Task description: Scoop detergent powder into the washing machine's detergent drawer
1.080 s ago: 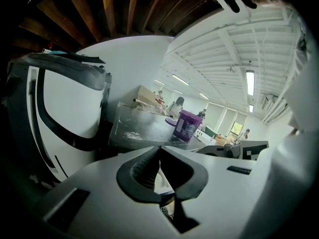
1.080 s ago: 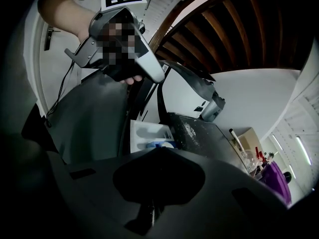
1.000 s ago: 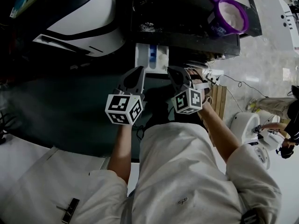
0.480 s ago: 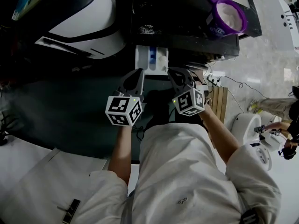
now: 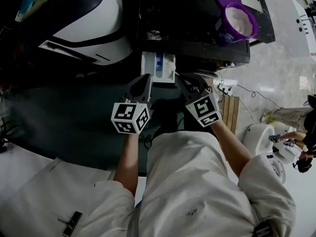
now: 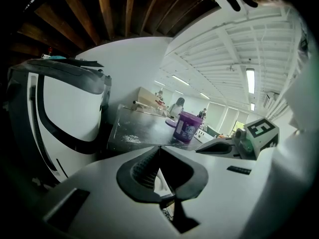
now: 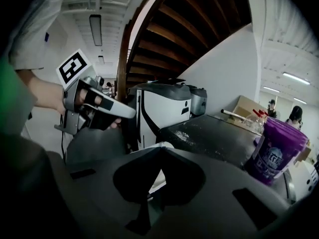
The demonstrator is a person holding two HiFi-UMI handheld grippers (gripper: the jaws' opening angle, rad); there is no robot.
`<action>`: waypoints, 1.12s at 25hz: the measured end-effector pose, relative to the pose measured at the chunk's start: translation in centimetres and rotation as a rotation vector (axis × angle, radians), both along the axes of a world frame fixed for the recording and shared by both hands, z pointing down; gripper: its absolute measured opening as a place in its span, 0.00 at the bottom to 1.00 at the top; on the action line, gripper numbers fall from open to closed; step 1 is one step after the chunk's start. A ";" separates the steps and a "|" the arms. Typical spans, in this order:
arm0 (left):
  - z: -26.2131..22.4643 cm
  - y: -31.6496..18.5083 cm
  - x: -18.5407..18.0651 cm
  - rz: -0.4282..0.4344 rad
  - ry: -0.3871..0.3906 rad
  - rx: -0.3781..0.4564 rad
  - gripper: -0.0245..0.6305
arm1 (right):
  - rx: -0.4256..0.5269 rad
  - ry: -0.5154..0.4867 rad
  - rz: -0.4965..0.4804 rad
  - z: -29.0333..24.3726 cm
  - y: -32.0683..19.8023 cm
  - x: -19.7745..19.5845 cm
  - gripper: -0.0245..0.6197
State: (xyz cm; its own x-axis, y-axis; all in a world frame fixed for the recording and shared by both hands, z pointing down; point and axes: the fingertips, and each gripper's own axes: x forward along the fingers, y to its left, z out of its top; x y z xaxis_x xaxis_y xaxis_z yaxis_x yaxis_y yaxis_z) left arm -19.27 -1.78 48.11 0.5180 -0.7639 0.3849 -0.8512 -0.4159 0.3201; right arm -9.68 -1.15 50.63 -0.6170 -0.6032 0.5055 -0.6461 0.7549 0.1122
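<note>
Head view steeply down; gripper views forward, sharing purple tub

In the head view, the near corners of the detergent drawer are hidden behind the left hand-held gripper and the right hand-held gripper. Each gripper view shows only a pale sliver of the drawer under its closed jaws. The print on the purple tub is too blurred to read. The head view's right edge cuts off a bystander.

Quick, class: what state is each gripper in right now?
Left gripper: closed, holding nothing.
Right gripper: closed, holding nothing.
</note>
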 end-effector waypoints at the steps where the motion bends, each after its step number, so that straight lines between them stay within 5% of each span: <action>1: 0.0 -0.1 0.1 0.000 -0.001 0.001 0.07 | -0.014 -0.020 0.010 -0.3 0.0 0.2 0.05; 13: -0.8 -1.2 1.5 -0.011 -0.021 0.006 0.07 | -0.184 -0.316 0.111 -2.8 -1.4 3.2 0.05; 28: -3.4 -4.1 5.0 -0.003 -0.039 0.051 0.07 | -0.256 -0.559 0.168 -7.2 -4.0 7.1 0.05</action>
State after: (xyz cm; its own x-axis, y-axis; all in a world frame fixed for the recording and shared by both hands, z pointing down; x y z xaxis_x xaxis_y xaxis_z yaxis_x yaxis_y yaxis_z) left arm -14.25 -5.85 44.68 0.5014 -0.7842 0.3657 -0.8637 -0.4285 0.2654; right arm -2.57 -5.19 43.43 -0.7369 -0.6174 0.2754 -0.6668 0.5965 -0.4468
